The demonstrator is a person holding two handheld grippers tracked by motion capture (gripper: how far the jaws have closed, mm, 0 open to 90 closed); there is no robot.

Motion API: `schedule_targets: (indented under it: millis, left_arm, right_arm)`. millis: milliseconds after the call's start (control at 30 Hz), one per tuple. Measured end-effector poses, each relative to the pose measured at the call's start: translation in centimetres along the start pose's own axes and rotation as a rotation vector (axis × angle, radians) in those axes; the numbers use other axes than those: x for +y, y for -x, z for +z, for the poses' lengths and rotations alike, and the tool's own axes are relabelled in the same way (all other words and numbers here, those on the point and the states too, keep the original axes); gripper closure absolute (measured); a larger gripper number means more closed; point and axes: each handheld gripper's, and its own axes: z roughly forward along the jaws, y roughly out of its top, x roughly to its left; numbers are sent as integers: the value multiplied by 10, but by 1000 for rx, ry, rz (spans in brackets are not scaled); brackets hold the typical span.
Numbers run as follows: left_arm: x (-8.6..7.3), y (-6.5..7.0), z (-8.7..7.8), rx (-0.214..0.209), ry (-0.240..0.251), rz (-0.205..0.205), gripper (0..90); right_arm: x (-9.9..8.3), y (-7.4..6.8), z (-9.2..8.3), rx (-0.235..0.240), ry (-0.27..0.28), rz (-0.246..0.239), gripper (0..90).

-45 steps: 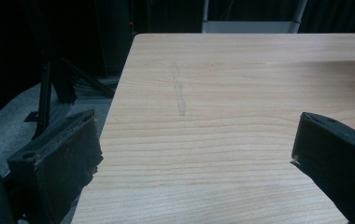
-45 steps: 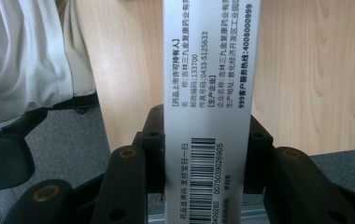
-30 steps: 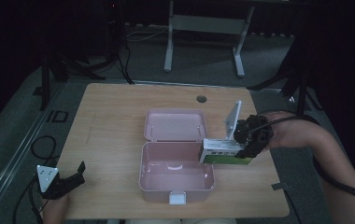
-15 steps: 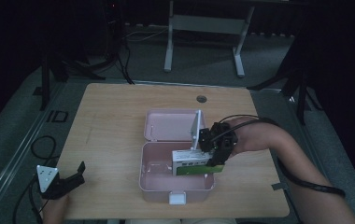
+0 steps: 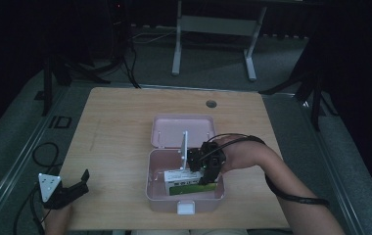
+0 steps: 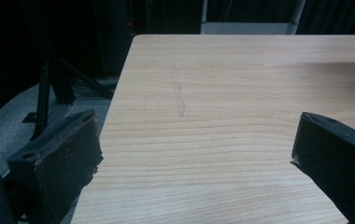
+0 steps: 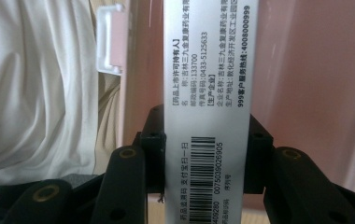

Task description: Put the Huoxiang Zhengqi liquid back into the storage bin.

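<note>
A pink box (image 5: 149,182) lies open mid-table, its lid (image 5: 181,129) folded flat behind the base and a white latch (image 5: 186,207) at the front. My right gripper (image 5: 201,172) is shut on a white and green medicine carton (image 5: 184,180), which sits low inside the base. In the right gripper view the carton (image 7: 207,88) runs up between the two jaws of the right gripper (image 7: 207,154), barcode nearest, with the pink box wall (image 7: 306,70) behind. My left gripper (image 5: 80,183) rests at the table's front left corner, open with nothing between its jaws (image 6: 194,158).
A round cable hole (image 5: 211,104) lies near the table's far edge. A desk frame (image 5: 213,29) stands on the floor behind, and cables (image 5: 42,152) trail at the left. The person's white shirt (image 7: 35,84) is close to the box's front.
My right gripper has carried the carton leftward and down, from over the box's right rim into the base. The left gripper has stayed put.
</note>
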Motion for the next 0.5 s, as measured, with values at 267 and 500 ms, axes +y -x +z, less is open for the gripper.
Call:
schedule_targets:
  millis: [267,500]
  left_arm:
    - [0,0,0,2,-2,3,17]
    - [0,0,0,1,-4,4,17]
  right_arm:
    - [-2,6,36,32,-21,16,622]
    - [-1,8,60,50,-43,27,621]
